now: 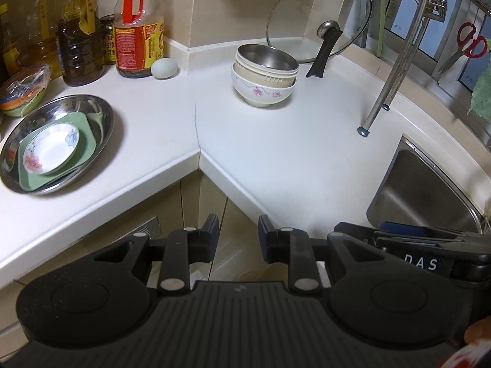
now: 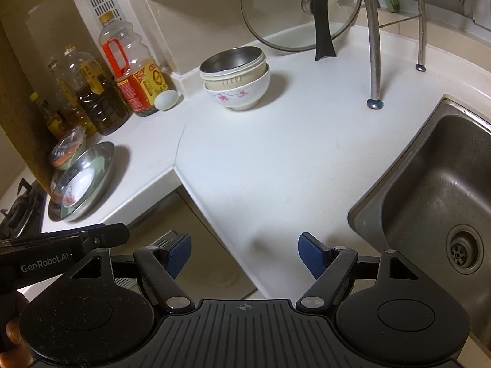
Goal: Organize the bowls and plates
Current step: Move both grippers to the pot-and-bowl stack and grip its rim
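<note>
**Bowls and plates sit stacked while both claws wait**

While both claws hang off the front edge of the white L-shaped worktop (image 1: 276, 159), nothing is held in them. The left claw (image 1: 238, 236) has its two black fingers a little way apart, with only air between them. The right claw (image 2: 244, 253) has its blue pads (image 2: 179, 253) spread wide, and they hold nothing too.

Near the back of the worktop, close to the inside corner of the wall, stands a stack of bowls. The white bowl with pink flowers (image 1: 263, 92) is at the bottom. A cream plastic bowl (image 1: 267, 73) sits inside it, and a shiny steel bowl (image 1: 265, 56) sits on top.

At the left end of the worktop lies a round shiny steel plate (image 1: 101, 116). A green square plate (image 1: 89, 128) rests in it, and a small white saucer with painted flowers (image 1: 50, 148) rests on the green one.

Behind the bowls, a glass pot lid with a black handle (image 1: 319, 18) leans on the wall. A pale egg (image 1: 164, 68) lies beside a big oil bottle with a red handle (image 1: 138, 27) at the back edge. The steel sink (image 2: 429, 190) is set in the right end of the worktop.
</note>
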The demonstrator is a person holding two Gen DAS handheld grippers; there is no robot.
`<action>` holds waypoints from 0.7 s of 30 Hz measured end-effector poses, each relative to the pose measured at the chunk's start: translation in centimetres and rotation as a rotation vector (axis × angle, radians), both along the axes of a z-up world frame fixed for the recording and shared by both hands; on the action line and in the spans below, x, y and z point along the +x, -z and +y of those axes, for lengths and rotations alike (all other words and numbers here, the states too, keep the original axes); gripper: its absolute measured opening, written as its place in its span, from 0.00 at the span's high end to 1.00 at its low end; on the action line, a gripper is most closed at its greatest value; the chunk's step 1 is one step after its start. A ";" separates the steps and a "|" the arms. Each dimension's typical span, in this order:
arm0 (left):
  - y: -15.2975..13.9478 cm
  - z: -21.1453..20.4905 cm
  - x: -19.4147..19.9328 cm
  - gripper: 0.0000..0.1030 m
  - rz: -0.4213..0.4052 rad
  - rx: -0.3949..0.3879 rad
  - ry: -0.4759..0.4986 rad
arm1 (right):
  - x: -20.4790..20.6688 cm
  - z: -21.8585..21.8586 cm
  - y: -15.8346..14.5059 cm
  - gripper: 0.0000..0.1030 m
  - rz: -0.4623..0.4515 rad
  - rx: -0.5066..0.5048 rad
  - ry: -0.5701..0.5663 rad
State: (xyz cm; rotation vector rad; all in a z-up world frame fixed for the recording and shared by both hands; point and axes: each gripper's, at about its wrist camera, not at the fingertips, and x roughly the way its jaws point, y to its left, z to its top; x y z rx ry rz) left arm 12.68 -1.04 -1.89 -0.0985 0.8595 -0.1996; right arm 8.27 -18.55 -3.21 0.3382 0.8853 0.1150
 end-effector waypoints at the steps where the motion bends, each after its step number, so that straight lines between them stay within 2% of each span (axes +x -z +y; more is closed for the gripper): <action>1: 0.0 0.0 0.5 0.76 -0.002 -0.001 0.003 | 0.4 -0.1 0.1 0.26 0.001 -0.001 0.005; 12: 0.3 0.6 6.7 0.76 -0.009 -0.018 0.020 | 5.6 -1.5 1.1 0.26 0.010 -0.010 0.056; 21: -0.7 0.8 13.5 0.76 -0.050 -0.032 0.038 | 11.0 -2.9 1.1 0.26 -0.028 -0.029 0.112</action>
